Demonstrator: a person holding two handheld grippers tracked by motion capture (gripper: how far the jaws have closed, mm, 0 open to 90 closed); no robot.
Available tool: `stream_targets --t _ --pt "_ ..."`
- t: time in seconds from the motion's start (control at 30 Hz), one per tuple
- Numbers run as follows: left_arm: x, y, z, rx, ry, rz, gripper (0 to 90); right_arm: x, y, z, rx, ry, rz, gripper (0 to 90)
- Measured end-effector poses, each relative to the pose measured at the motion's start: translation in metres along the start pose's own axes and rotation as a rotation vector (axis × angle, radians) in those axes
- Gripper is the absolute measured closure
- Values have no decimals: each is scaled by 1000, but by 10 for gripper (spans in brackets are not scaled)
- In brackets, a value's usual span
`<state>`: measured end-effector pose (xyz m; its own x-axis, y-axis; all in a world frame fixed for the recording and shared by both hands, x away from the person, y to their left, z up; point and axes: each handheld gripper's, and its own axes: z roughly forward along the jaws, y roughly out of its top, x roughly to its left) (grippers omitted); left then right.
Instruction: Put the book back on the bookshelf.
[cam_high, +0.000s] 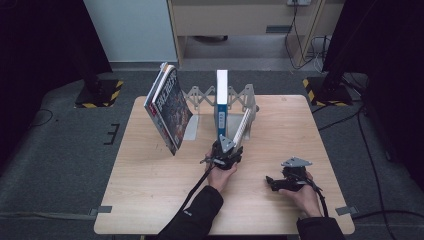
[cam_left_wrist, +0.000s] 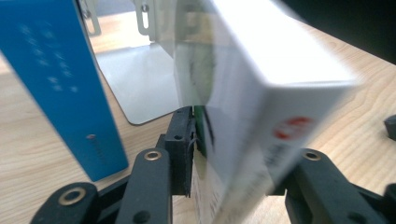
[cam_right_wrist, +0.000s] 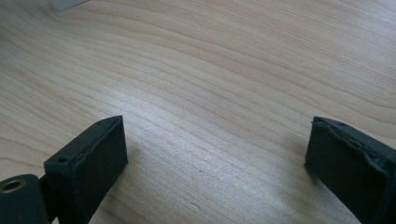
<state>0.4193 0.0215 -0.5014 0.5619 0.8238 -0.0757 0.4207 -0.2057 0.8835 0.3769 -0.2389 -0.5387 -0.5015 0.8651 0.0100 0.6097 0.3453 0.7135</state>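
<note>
A white book (cam_high: 243, 125) leans tilted against the right end of the metal book rack (cam_high: 240, 97). My left gripper (cam_high: 234, 140) sits at its lower end. In the left gripper view the white book (cam_left_wrist: 261, 93) is blurred and stands between the black jaws of the left gripper (cam_left_wrist: 238, 158); the left pad (cam_left_wrist: 182, 149) is close beside its cover and the right pad is hidden behind it. A blue-and-white book (cam_high: 221, 100) (cam_left_wrist: 60, 84) stands upright just to the left. My right gripper (cam_high: 271, 183) (cam_right_wrist: 215, 149) rests open on bare wood.
A stack of magazines (cam_high: 170, 107) leans at the rack's left end, overhanging toward the front. The rack's grey base plate (cam_left_wrist: 135, 84) lies between the two books. The wooden table (cam_high: 150, 190) ends close behind the rack.
</note>
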Motion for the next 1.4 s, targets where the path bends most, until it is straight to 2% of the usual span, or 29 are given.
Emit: stream_targets --t 0.07,0.17,0.2,0.23,0.37,0.57,0.67,0.87,0.97,1.1,1.17,1.2,1.23,1.33,1.4 --pt "0 1 -10 -20 -13 1 643 0 0 0 0 0 -2 55" --pt "0 2 -12 -14 -3 22 654 0 0 0 0 0 -2 55" --pt "1 2 -12 -15 -7 5 658 0 0 0 0 0 0 55" --pt "1 2 -12 -15 -7 5 658 0 0 0 0 0 0 55" --pt "0 5 -5 -17 -7 -7 660 0 0 0 1 1 -1 55" --pt "-3 15 5 -7 -1 -3 644 0 0 0 1 2 -3 55" --pt "-1 20 15 -2 1 -19 635 0 0 0 1 3 -3 55" --pt "1 25 24 2 2 -17 621 0 0 0 1 4 -3 55" --pt "1 27 27 3 -11 -11 602 0 0 0 1 4 -4 55" --pt "-1 22 22 2 -42 27 577 0 0 0 0 4 -2 55" --pt "-2 21 19 3 -47 35 590 0 0 0 0 4 -3 56" --pt "-2 19 14 -2 -69 46 599 0 0 0 0 4 -2 55" --pt "-2 19 14 -2 -69 46 615 0 0 0 0 3 -3 55" --pt "-6 18 10 -4 -76 82 642 0 0 0 1 4 -3 55" --pt "-7 19 12 -9 -77 73 641 0 0 0 2 5 -3 56"
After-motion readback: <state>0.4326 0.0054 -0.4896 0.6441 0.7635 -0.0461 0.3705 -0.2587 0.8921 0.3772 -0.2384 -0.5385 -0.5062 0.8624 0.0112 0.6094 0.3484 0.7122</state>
